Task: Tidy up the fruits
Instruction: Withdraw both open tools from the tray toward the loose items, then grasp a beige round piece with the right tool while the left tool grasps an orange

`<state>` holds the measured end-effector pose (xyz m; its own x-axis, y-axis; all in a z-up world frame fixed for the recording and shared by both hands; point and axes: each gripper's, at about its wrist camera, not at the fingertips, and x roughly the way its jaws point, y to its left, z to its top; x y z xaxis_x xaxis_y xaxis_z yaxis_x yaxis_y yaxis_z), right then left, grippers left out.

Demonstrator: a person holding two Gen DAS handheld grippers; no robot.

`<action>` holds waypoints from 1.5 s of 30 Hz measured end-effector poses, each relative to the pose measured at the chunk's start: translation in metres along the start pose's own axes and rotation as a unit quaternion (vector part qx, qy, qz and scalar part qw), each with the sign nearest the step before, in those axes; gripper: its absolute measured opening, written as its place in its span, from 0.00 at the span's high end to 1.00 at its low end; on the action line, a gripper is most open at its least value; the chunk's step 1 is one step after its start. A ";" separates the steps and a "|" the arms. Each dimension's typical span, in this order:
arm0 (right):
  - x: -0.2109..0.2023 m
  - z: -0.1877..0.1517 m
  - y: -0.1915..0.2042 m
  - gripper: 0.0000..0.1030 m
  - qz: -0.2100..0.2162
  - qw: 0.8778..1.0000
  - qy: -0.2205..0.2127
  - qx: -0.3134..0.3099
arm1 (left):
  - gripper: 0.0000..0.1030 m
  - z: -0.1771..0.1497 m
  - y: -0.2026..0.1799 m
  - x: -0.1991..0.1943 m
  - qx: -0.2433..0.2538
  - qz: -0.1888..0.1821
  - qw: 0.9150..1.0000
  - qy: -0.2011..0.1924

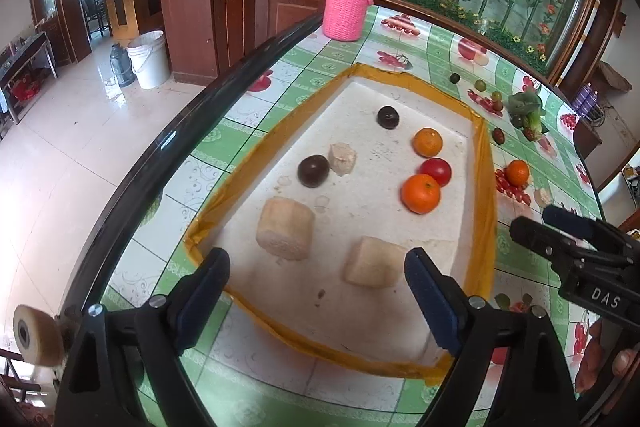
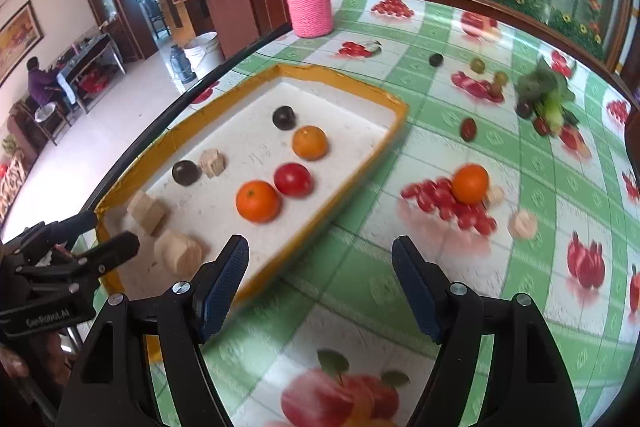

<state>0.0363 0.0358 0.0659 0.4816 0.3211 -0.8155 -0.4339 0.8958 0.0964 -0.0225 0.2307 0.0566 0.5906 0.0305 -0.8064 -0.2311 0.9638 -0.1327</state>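
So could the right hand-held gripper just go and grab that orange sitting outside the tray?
Probably yes. The right hand-held gripper is open, and the orange sits on bare tablecloth ahead and slightly right, with nothing between them. A small pale chunk lies close beside it.

Tray centre: bare strip of the tray (image 1: 400,163) between two plums (image 1: 313,171) at left and oranges (image 1: 421,193) at right.
Lower frame: two blocks (image 1: 285,233) flank it.
Right: open tablecloth (image 2: 360,283).
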 end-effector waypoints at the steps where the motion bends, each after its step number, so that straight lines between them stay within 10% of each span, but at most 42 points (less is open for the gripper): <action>1: -0.003 -0.003 -0.004 0.29 -0.003 1.000 0.000 0.003 | 0.11 -0.001 -0.003 -0.002 0.001 -0.001 1.000 -0.002; 29: -0.048 -0.079 -0.139 0.28 -0.034 0.991 -0.001 0.129 | 0.05 -0.049 -0.165 -0.005 0.168 -0.060 0.983 0.037; 45: 0.019 -0.013 -0.168 0.29 -0.040 0.997 -0.024 0.066 | 0.05 -0.031 -0.177 0.010 0.177 -0.072 0.980 0.054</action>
<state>0.1090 -0.1125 0.0268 0.5478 0.2585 -0.7957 -0.2910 0.9506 0.1085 0.0004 0.0524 0.0546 0.5078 -0.1215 -0.8529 0.1414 0.9883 -0.0567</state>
